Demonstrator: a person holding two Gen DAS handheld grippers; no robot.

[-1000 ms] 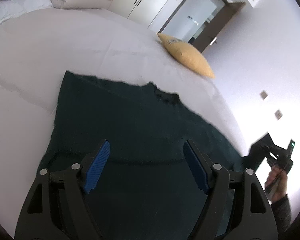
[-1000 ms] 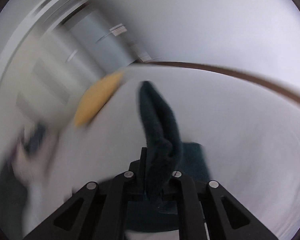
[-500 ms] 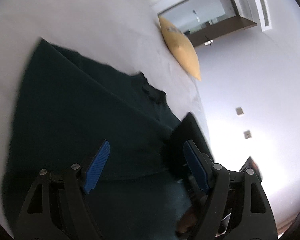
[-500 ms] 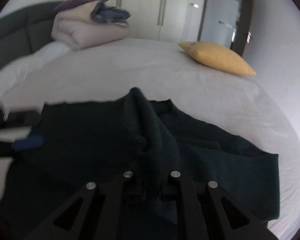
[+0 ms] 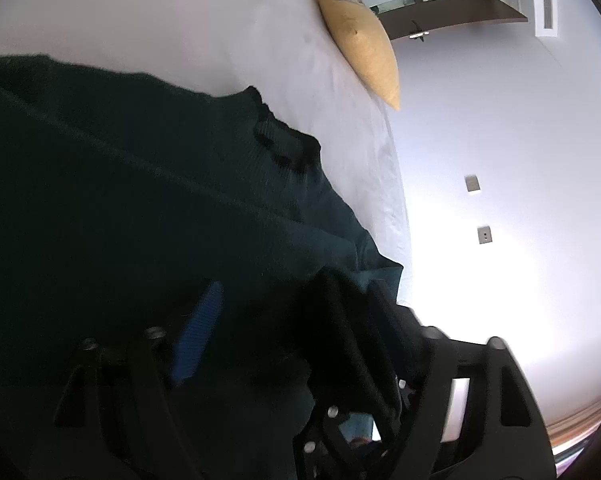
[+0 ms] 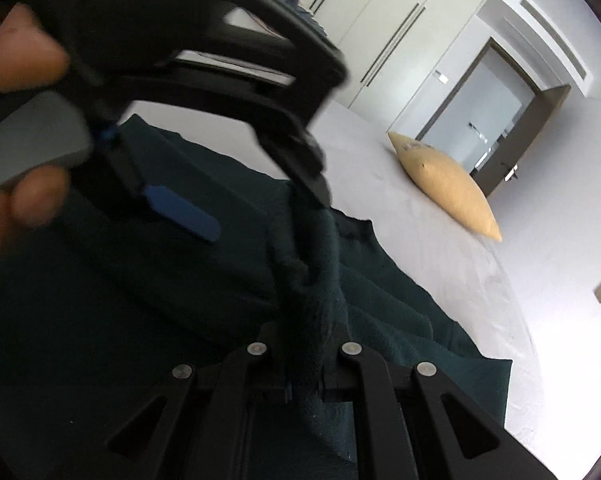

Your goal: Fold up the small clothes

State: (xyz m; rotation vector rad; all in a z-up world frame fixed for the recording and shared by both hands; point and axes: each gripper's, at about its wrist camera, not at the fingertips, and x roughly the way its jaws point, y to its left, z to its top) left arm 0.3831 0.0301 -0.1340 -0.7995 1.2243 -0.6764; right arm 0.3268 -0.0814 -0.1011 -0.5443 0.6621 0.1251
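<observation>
A dark green knit garment (image 5: pixel 148 200) lies spread on the white bed (image 5: pixel 204 36); it also shows in the right wrist view (image 6: pixel 400 320). My right gripper (image 6: pixel 306 344) is shut on a bunched fold of the garment (image 6: pixel 312 264) and holds it up over the garment. My left gripper (image 5: pixel 296 332) is open just above the cloth, with blue pads (image 5: pixel 198 332). It shows in the right wrist view (image 6: pixel 252 200), held in a hand (image 6: pixel 16 60), its fingers either side of the raised fold. The right gripper's body (image 5: pixel 352 344) sits between the left fingers.
A yellow pillow (image 5: pixel 360 44) lies at the far edge of the bed, also in the right wrist view (image 6: pixel 444 184). Beyond it are white wardrobes (image 6: pixel 384 28) and a dark-framed doorway (image 6: pixel 500 120). A white wall with switch plates (image 5: pixel 472 184) lies to the right.
My right gripper has swung the held fold across over the garment toward my left gripper. My left gripper has dropped closer to the cloth, and the two grippers are now together.
</observation>
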